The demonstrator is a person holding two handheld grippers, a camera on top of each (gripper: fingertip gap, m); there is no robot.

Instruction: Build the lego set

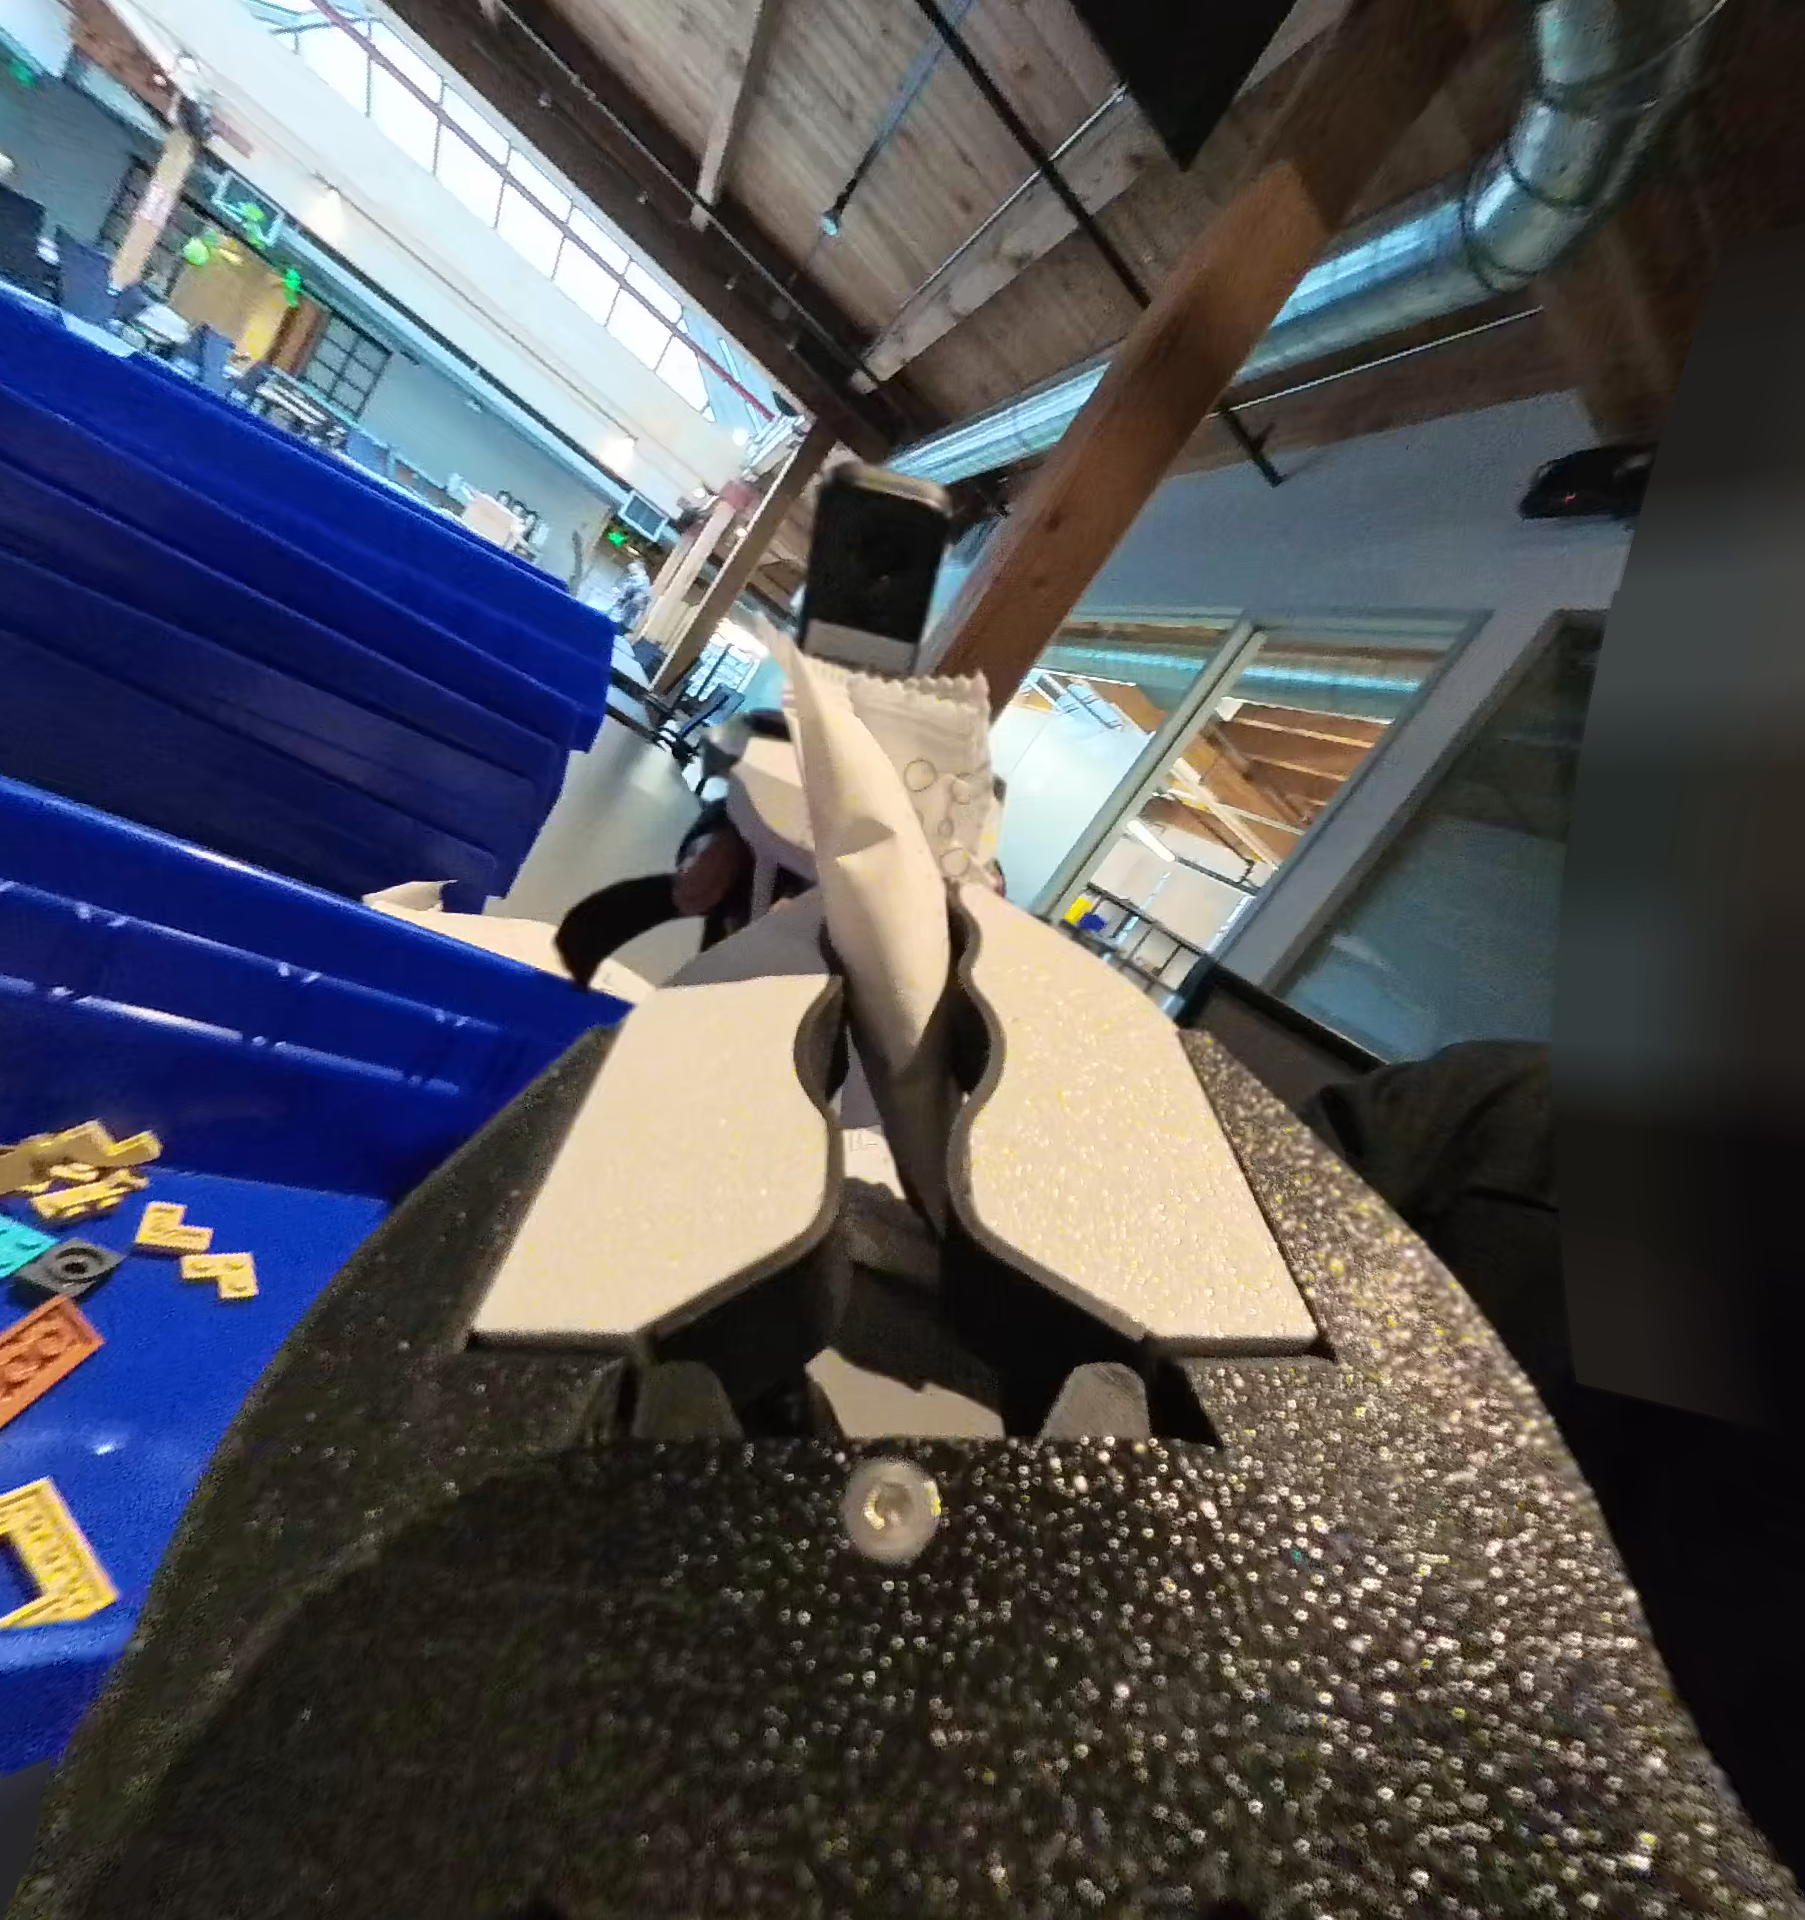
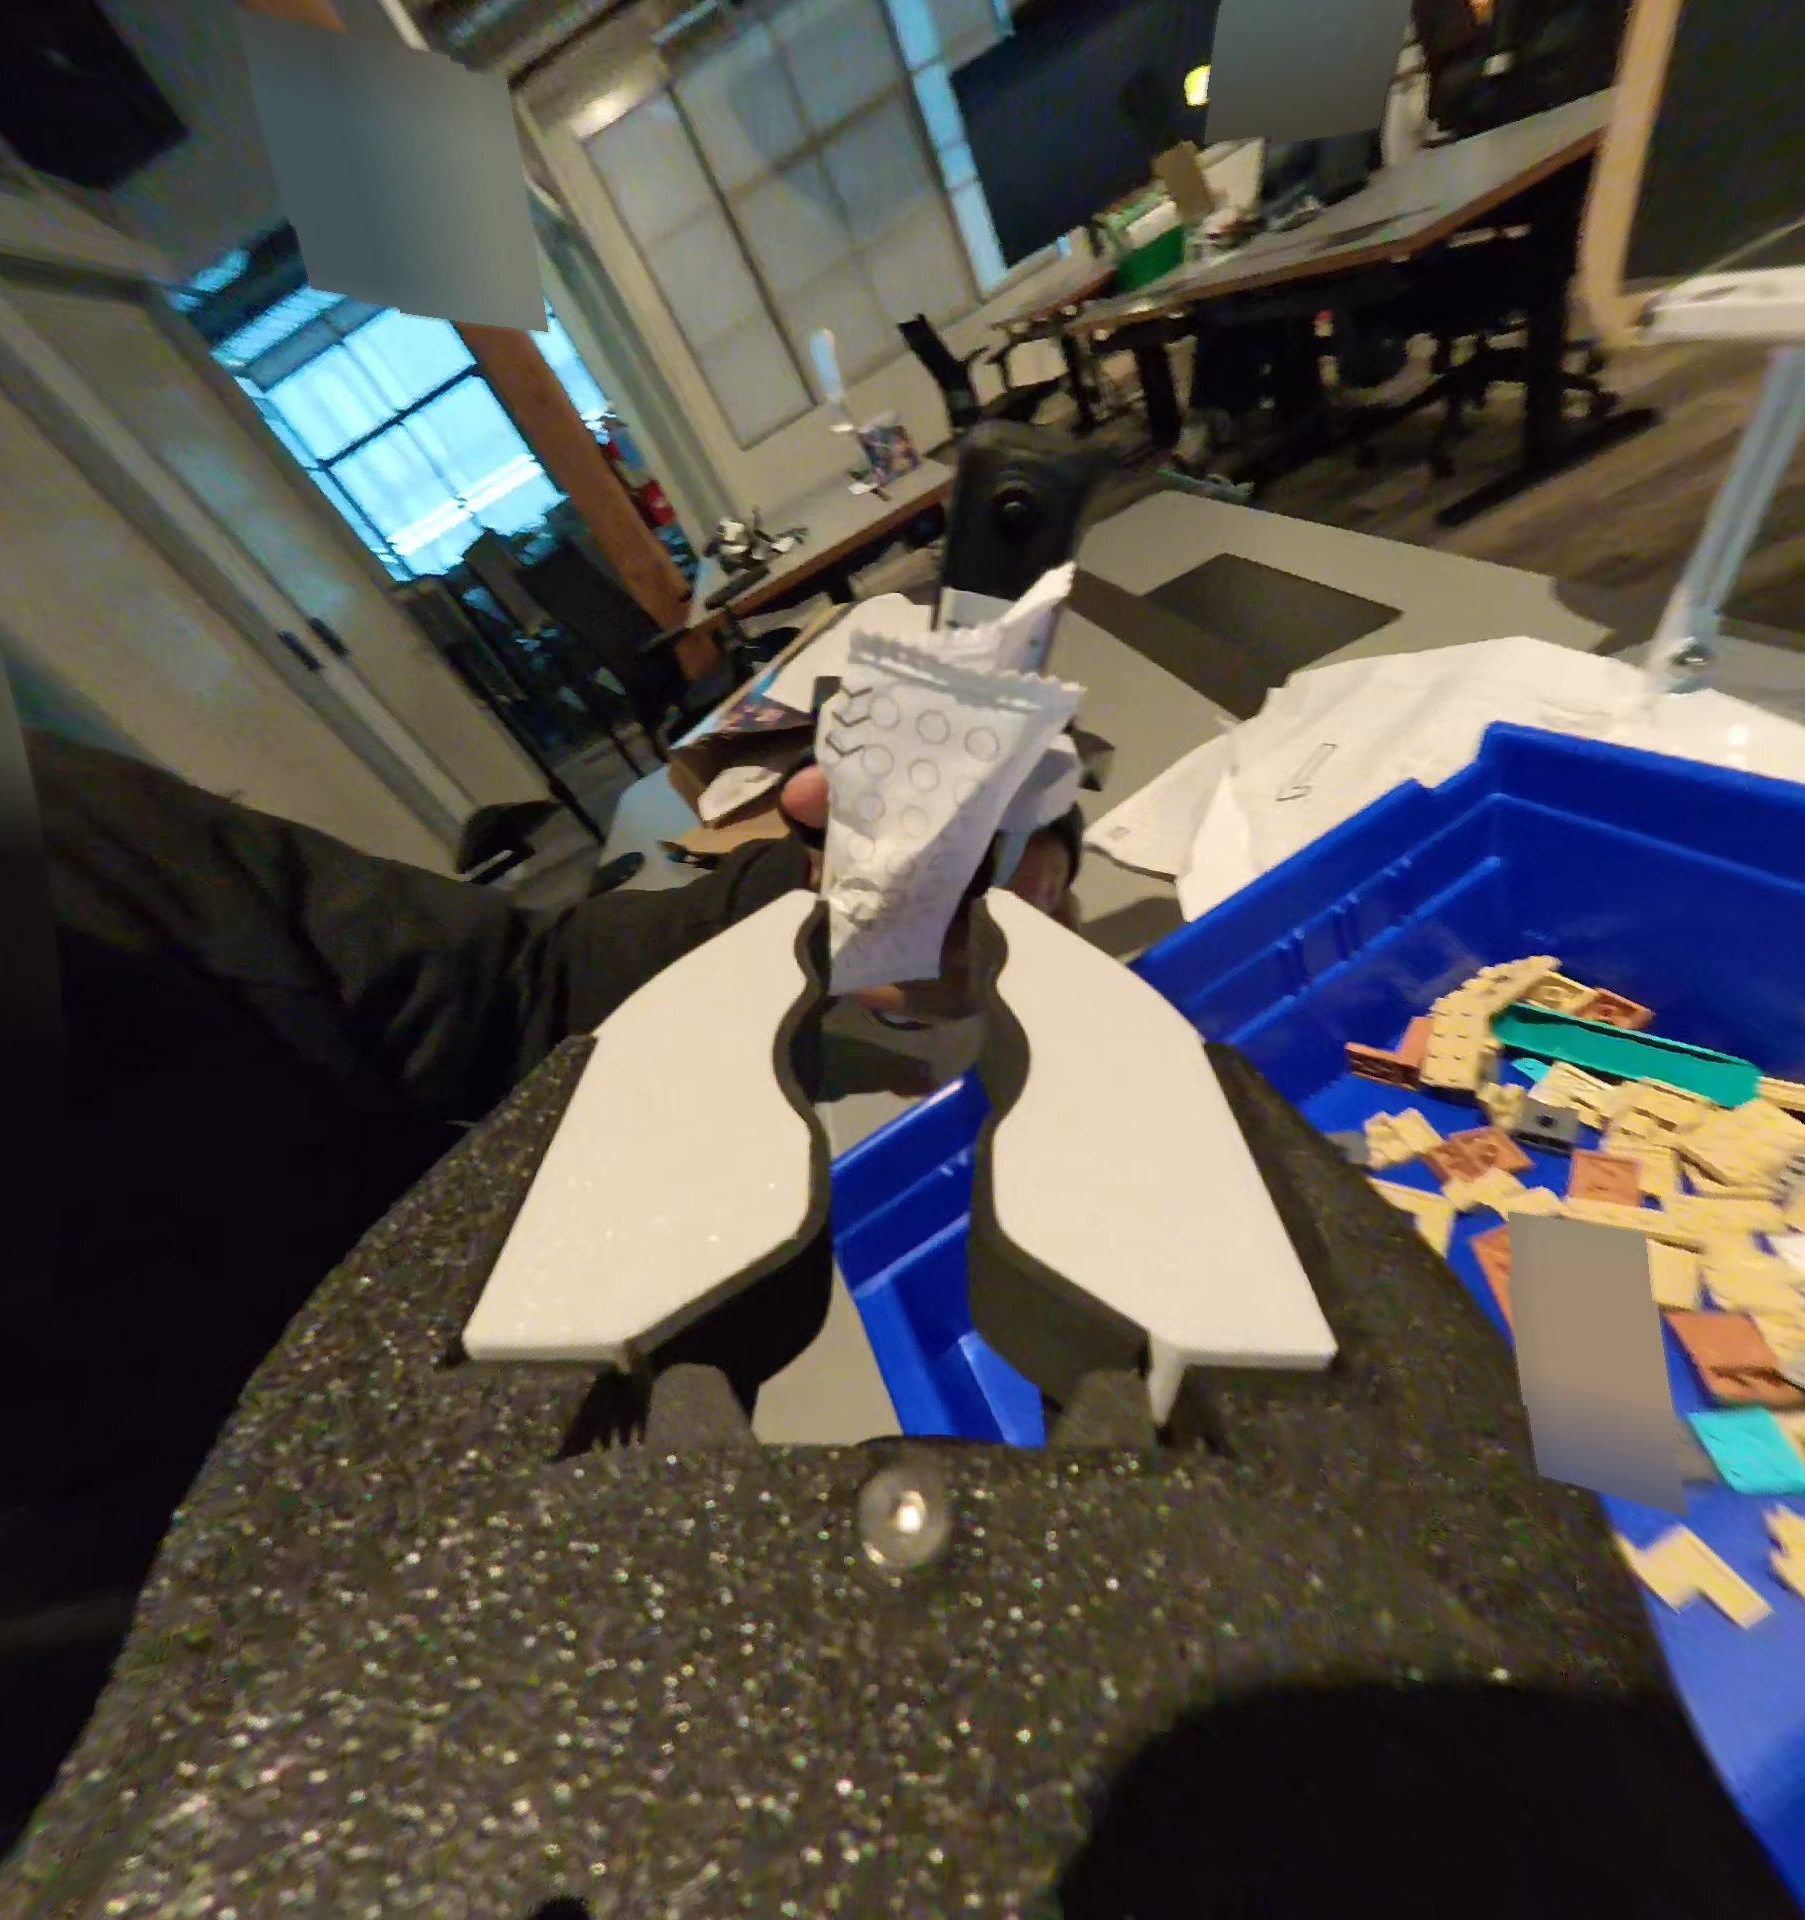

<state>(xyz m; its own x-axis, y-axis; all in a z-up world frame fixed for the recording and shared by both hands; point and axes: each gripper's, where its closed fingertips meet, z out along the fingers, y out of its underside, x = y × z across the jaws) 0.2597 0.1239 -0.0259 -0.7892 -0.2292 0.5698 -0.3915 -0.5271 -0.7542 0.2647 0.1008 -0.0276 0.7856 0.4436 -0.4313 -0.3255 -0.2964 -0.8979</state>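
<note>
While both tongs (image 1: 893, 940) (image 2: 893, 925) pinch paper bag (image 2: 913, 810), blue bin (image 2: 1480, 883) rim beside.

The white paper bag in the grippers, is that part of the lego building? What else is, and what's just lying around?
For the build: paper bag, held by left gripper and right gripper; loose lego pieces; blue bin.

Just lying about: crumpled white paper, office chair, desks.

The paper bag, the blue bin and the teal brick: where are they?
Paper bag (image 2: 908, 821): right wrist view, its printed middle.
Blue bin (image 2: 1563, 883): right wrist view, its inner far wall.
Teal brick (image 2: 1625, 1055): right wrist view, its long side.
</note>
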